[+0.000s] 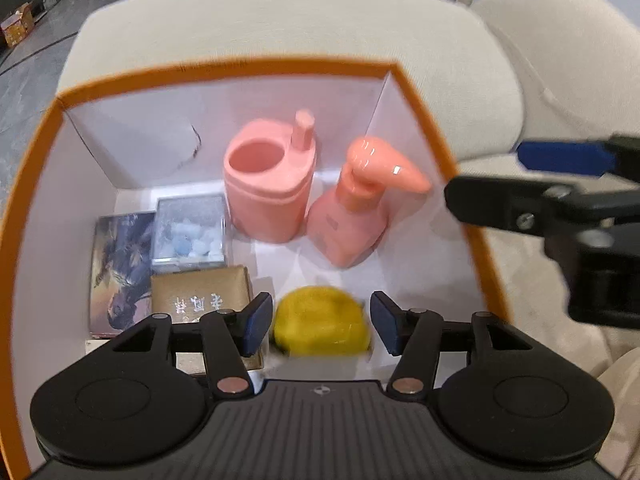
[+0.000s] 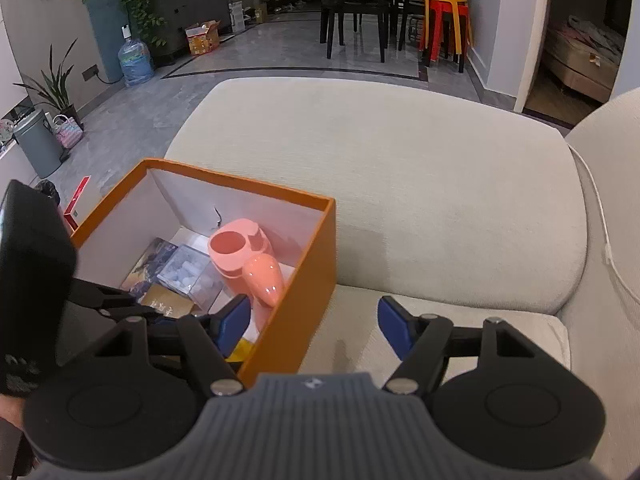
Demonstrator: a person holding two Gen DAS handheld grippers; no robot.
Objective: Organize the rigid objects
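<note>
A blurred yellow object (image 1: 320, 322) sat low in the centre of the left wrist view, on the white floor of the orange box (image 1: 224, 70), framed by the left gripper (image 1: 320, 326), whose blue fingers (image 1: 258, 322) were spread with a visible gap on each side of it. Whether they touched it could not be told; the blur hid its shape.

Above it in the frame, toward the box's far wall, stood a pink holder (image 1: 268, 184) and, just beside it on the right, a pink pump bottle (image 1: 356, 216) tilted slightly. At centre left lay a clear case of pale pieces (image 1: 190, 232), a brown box with printed characters (image 1: 202, 292) below it, and a dark illustrated card (image 1: 120, 268) at the left edge.

In the right wrist view the right gripper (image 2: 314, 330) hung with its jaws wide apart and nothing between them, straddling the box's near corner at lower centre, over the beige sofa cushion (image 2: 400, 184). The cushion's visible surface carried no loose items.

Judging from this, the sorting appeared nearly finished: six things were in the box, and little seemed left beyond settling the yellow one and drawing both claws clear.
</note>
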